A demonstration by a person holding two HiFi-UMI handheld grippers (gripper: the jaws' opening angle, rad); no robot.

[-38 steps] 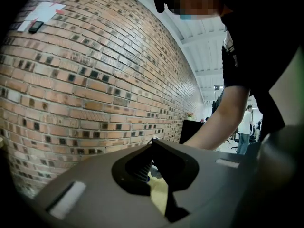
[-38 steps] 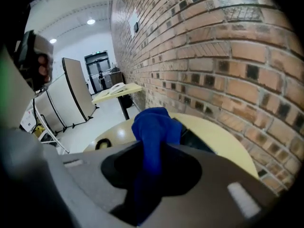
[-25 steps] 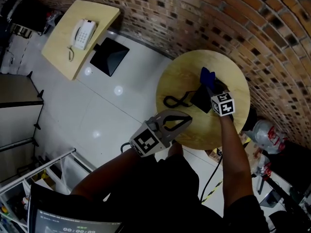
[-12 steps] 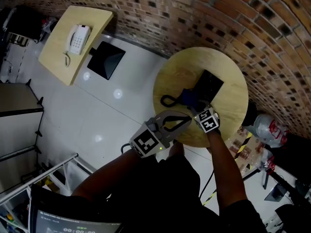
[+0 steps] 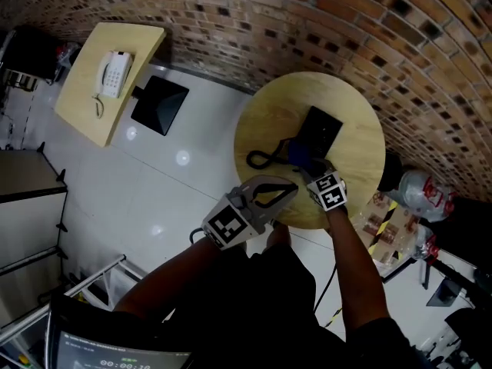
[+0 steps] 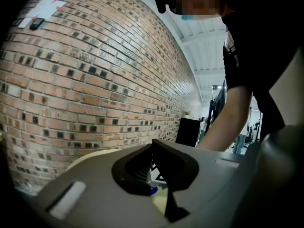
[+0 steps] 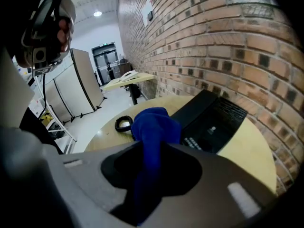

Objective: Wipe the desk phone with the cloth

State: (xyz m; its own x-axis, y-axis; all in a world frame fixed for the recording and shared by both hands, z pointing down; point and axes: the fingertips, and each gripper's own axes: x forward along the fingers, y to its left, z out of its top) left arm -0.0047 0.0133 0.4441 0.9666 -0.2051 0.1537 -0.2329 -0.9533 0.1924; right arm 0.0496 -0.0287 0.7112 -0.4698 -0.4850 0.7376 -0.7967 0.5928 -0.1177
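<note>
- Head view: the right gripper (image 5: 309,171) has drawn back toward the person in the past second. It was out over the far end of the black desk phone (image 5: 320,131); now it sits at the phone's near end.
- The blue cloth (image 5: 299,155) came with it. It has left the far end of the phone, now uncovered, and is bunched at the near corner beside the coiled cord (image 5: 260,160). I judge that one pulling stroke along the phone has been made and that more passes are probably needed.
- The phone lies on the round wooden table (image 5: 269,121) by the brick wall (image 5: 307,14).
- The left gripper (image 5: 286,190) has stayed at the table's near edge, away from the phone.
- A white telephone (image 5: 112,73) sits on a separate desk, well apart.
- The cubes on both grippers carry only black-and-white square markers. Digits on a screen at the bottom edge are cut off.
- Left gripper view: the fingers meet with nothing between them. Two notices high on the wall are too small to read.
- Right gripper view: the fingers are clamped on the cloth, which sticks up from between them. The phone lies just beyond, and its small pale label is unreadable.
</note>
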